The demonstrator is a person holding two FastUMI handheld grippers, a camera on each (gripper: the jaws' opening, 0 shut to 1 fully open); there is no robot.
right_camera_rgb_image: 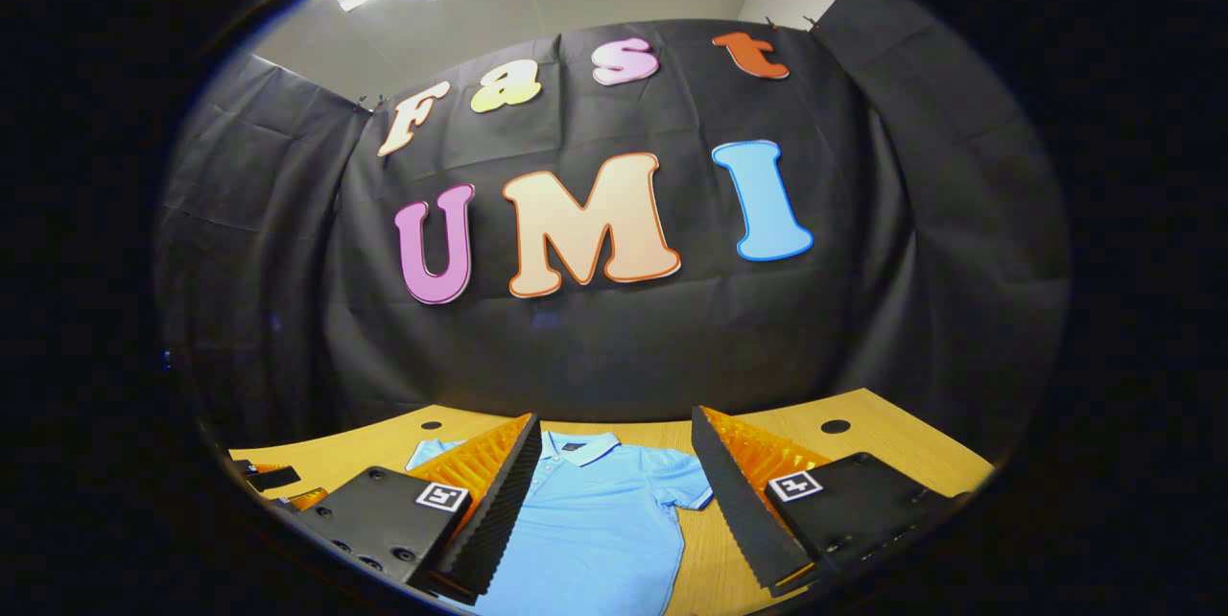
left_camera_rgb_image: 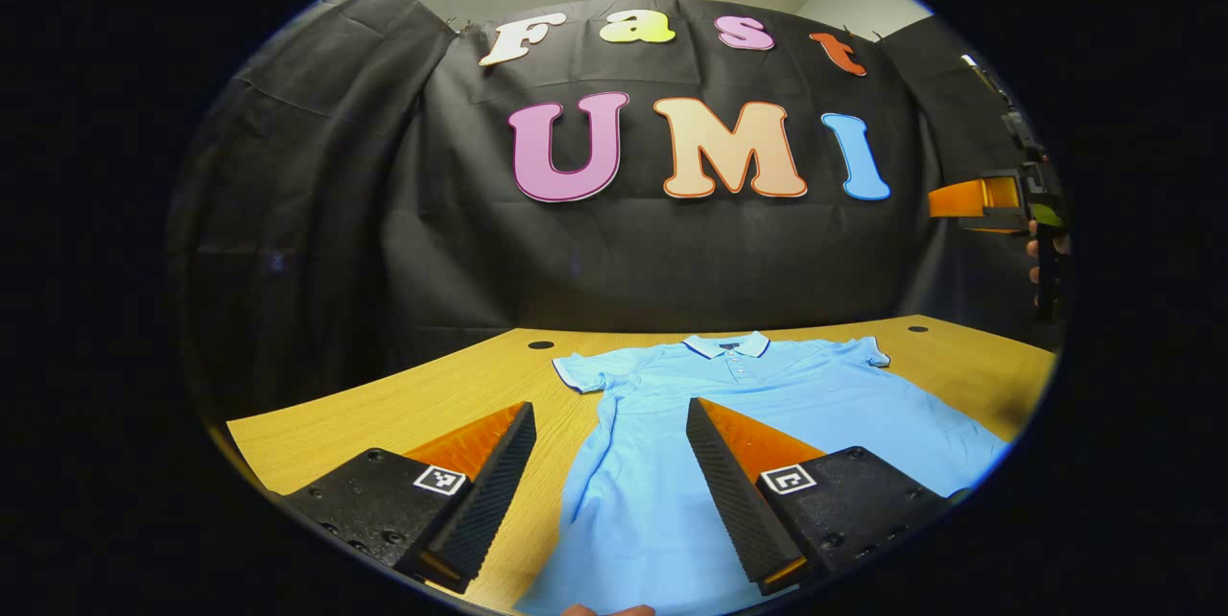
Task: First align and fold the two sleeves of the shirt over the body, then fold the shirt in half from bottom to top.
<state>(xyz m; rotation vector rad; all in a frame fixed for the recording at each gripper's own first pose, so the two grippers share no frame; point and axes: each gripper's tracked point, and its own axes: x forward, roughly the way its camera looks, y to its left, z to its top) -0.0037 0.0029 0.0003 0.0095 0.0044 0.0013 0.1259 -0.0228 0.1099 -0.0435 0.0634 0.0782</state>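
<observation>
A light blue polo shirt lies flat on the wooden table, collar at the far side, both short sleeves spread out. My left gripper hovers open above the shirt's lower left part, nothing between its fingers. In the left gripper view the right gripper hangs high at the far right edge, held by a hand. In the right gripper view the shirt lies below my right gripper, which is open and well above the table. The left gripper peeks in at the lower left there.
The table has small round holes near its back edge. The black cloth wall stands right behind the table. Bare wood lies to the left of the shirt.
</observation>
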